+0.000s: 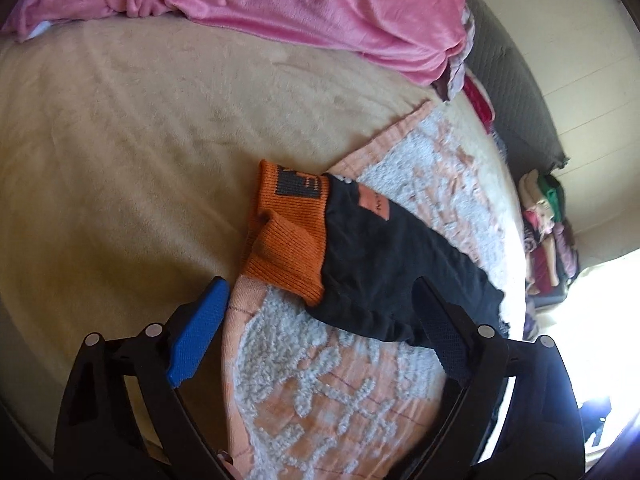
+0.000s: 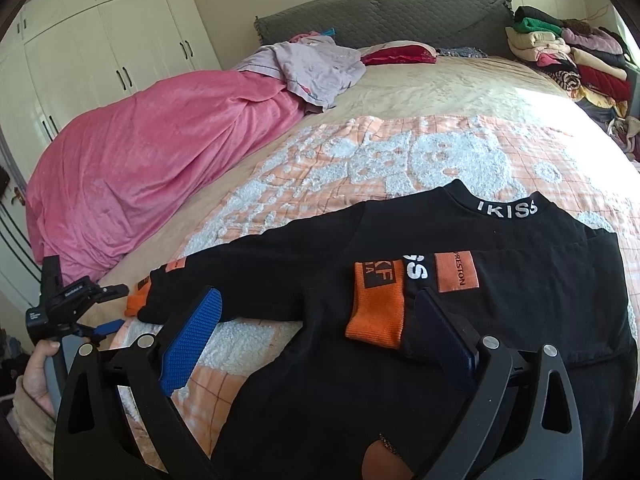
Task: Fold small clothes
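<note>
Tools hang wide open and empty: the left tool [image 1: 316, 300] over an orange cuff [image 1: 286, 232], the right tool [image 2: 316, 312] over the black sweater [image 2: 460, 320]. The sweater lies flat on the bed's orange-and-white blanket [image 2: 360, 152], one sleeve folded across its chest.

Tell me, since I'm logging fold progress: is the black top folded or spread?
Partly folded. One sleeve lies across the black top; the other sleeve stretches out over the blanket.
</note>
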Tool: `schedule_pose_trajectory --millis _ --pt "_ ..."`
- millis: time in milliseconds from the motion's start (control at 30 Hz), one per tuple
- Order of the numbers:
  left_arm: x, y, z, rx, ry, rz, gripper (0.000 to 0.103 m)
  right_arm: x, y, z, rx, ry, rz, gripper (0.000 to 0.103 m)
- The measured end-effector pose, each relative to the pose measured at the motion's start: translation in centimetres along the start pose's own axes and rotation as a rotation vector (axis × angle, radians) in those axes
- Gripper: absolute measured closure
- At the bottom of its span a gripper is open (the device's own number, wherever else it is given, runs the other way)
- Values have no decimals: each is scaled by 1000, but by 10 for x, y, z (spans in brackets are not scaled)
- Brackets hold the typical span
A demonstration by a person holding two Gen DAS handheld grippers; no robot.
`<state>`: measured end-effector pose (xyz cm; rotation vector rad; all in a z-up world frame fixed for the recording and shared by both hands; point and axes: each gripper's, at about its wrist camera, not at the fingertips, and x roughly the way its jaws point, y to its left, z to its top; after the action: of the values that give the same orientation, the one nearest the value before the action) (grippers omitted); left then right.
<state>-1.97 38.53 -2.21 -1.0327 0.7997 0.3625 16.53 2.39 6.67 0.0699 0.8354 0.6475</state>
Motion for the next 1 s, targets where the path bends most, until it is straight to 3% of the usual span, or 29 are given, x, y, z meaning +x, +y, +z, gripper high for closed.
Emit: schedule_pose_trajectory --millis 100,233,367,533,600,667,867,933,967,1000 --pt "-7 -1 -3 -3 6 -41 18 2 -2 -1 2 4 -2 7" --pt "-8 -5 -5 -7 2 -42 20 5 -4 -3 16 8 4 7" --pt "-35 -18 -8 43 -109 -40 20 6 -4 -6 8 15 4 7" --pt "-15 -26 -5 55 -24 -46 20 7 -6 -6 23 14 7 7" --pt "5 -21 -5 12 61 -85 20 4 -6 -7 23 9 10 7" --pt "24 -17 -6 -12 100 -65 20 3 -7 -7 24 7 12 7" --pt "45 -16 2 -44 67 -6 20 -3 -13 -7 32 -3 -2 7" --pt "49 -21 7 -30 50 21 38 -5 -17 -8 48 -9 -5 7" --pt "52 -23 9 -22 44 44 56 -6 -19 -8 55 -12 -4 7" --pt "54 -24 11 -12 39 61 67 -7 -21 -9 65 -14 -4 7"
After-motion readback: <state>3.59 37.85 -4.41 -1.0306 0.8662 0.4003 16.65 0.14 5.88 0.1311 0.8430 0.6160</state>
